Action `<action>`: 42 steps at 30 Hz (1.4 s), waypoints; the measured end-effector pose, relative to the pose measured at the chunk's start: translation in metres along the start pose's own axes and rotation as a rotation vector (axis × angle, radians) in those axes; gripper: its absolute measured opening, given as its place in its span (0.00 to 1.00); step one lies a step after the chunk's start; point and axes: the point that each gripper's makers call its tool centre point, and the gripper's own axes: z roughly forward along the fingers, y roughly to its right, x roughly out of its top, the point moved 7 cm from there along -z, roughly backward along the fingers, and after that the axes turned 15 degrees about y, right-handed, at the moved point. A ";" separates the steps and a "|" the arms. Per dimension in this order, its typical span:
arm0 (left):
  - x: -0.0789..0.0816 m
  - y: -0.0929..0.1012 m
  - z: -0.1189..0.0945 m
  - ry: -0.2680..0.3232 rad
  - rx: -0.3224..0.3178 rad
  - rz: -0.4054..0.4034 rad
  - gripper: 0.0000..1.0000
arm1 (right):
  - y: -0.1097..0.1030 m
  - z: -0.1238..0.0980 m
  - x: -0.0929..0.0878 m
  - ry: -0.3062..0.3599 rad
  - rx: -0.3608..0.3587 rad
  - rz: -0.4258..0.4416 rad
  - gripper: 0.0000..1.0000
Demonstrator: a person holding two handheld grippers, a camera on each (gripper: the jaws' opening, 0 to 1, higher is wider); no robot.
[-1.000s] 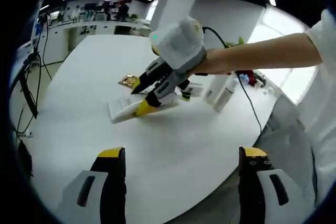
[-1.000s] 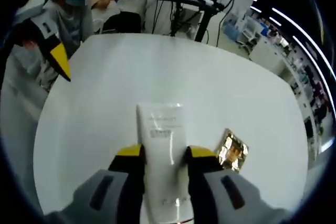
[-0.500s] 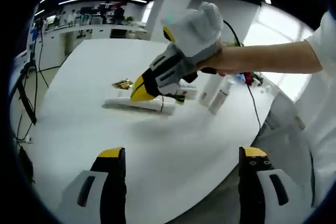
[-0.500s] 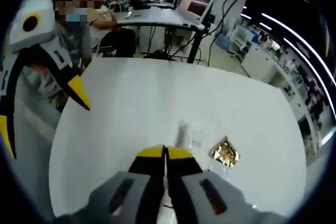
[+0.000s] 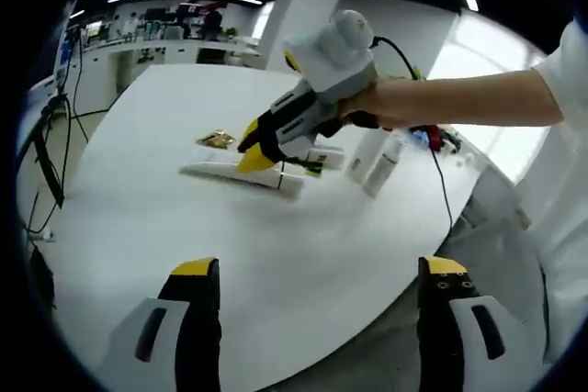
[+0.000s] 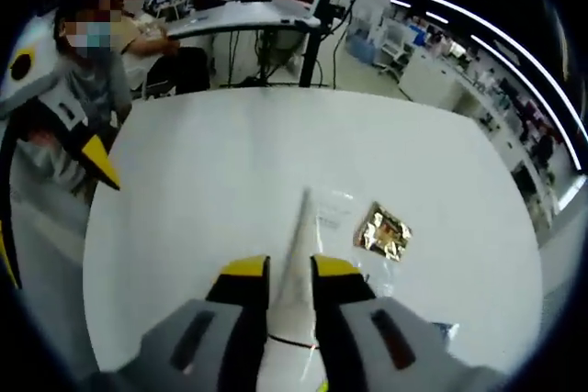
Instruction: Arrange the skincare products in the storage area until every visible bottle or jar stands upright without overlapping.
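Note:
A white tube lies long-ways on the round white table, turned on its edge. My right gripper comes in from the right on a person's arm and is shut on the tube near its cap end. In the right gripper view the tube runs forward, pinched between the yellow-tipped jaws of my right gripper. Two white bottles and a small box stand or lie behind it. My left gripper hangs open over the table's near edge with nothing in it.
A crumpled gold packet lies right of the tube, also seen as the gold packet. A black cable trails over the table's right edge. The left gripper's fingertip shows at the left, in front of a seated person.
The tube has gone from lying flat between wide jaws to standing on edge. My right gripper has closed on it and tilted, and the tube now points more leftward across the table.

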 end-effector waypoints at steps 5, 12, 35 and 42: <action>0.001 -0.002 0.000 0.009 0.001 -0.006 0.87 | 0.005 0.008 -0.002 -0.012 0.005 0.023 0.26; 0.001 -0.007 -0.001 0.008 0.007 -0.010 0.87 | 0.009 0.013 -0.002 -0.017 0.029 0.027 0.32; -0.002 -0.016 0.004 0.001 0.022 -0.027 0.87 | 0.016 0.053 -0.003 -0.180 0.190 0.045 0.36; -0.003 -0.020 0.003 0.001 0.034 -0.034 0.87 | 0.019 0.063 -0.005 -0.219 0.193 0.053 0.35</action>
